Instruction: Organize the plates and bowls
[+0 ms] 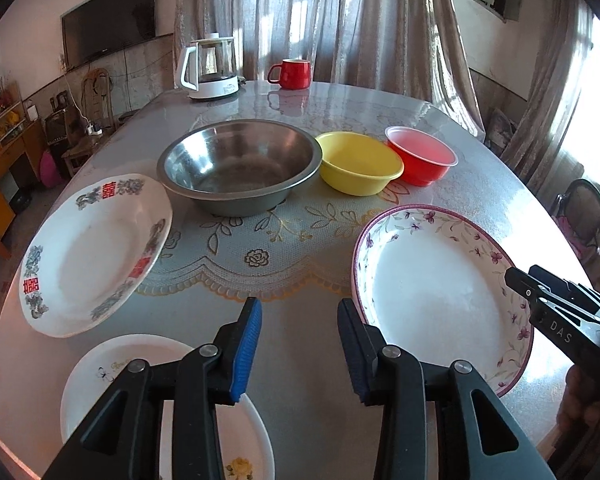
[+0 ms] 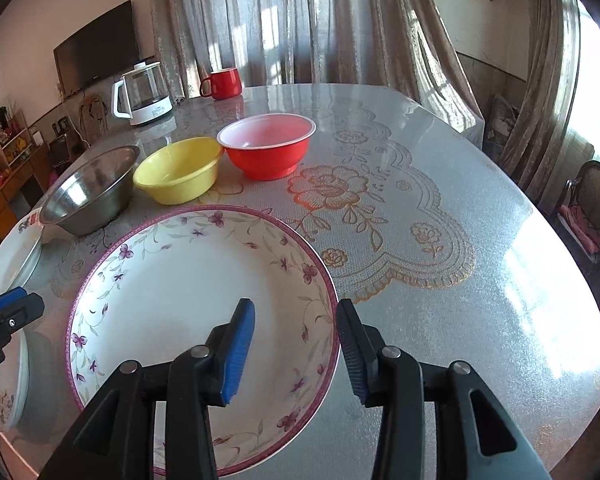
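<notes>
Both grippers spread apart, holding nothing: left gripper (image 1: 300, 344) over table (image 1: 300, 360), right gripper (image 2: 296, 346) straddling floral plate (image 2: 188, 292) rim.

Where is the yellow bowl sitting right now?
The yellow bowl sits mid-table in both wrist views, between the steel bowl on its left and the red bowl on its right.

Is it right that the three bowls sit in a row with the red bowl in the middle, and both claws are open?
Not quite. The yellow bowl is in the middle, between the steel bowl and the red bowl, as the left wrist view shows. Both claws, left and right, are open.
</notes>
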{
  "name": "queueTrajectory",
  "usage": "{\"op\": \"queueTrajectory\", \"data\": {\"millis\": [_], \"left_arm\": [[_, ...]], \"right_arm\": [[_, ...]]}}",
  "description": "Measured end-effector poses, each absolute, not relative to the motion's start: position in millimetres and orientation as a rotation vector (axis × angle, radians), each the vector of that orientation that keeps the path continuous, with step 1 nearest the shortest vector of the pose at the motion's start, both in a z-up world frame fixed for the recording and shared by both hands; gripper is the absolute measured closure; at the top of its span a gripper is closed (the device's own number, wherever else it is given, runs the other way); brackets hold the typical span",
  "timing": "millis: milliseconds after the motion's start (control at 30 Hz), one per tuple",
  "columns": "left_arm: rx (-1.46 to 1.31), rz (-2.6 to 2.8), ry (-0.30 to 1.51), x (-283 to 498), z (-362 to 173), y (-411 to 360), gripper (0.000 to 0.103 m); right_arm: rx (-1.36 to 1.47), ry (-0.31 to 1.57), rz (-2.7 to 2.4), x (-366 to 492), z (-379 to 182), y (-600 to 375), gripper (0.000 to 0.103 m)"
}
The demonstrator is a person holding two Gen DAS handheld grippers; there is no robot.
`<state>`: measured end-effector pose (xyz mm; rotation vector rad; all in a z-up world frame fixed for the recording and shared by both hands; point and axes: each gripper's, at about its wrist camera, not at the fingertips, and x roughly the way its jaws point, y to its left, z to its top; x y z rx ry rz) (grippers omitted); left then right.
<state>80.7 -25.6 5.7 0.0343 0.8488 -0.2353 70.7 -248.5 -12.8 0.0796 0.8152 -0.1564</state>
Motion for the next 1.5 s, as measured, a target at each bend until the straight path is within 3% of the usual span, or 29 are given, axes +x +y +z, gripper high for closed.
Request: {"op": "queueTrajectory", "data": {"millis": [533, 1000, 1233, 1333, 1500], "left_arm": [[-0.061, -0.136, 0.843, 70.6, 5.5, 32.7, 0.061], [-0.209, 0.091, 0.810, 75.8, 12.2, 155.2, 0.056], [-0.215, 0.164, 0.800, 97.3, 8.9, 200.5, 0.056], [-0.257, 0.160, 0.820, 112.2, 2.8, 218.3, 0.049], [-0.269, 0.132, 0.839, 137.4, -5.7, 230.5, 0.049]], "right_arm": [[0.128, 0.862, 0.151, 88.5, -9.0, -176.6, 0.057], [0.145, 0.941, 0.492, 134.2, -7.7, -60.9, 0.052], [0.131, 0.970, 0.543, 171.5, -11.2, -21.4, 0.052], [0.155, 1.009, 0.544, 184.5, -19.8, -9.7, 0.052], [0.159, 1.033, 0.528, 203.2, -28.9, -1.1, 0.053]]}}
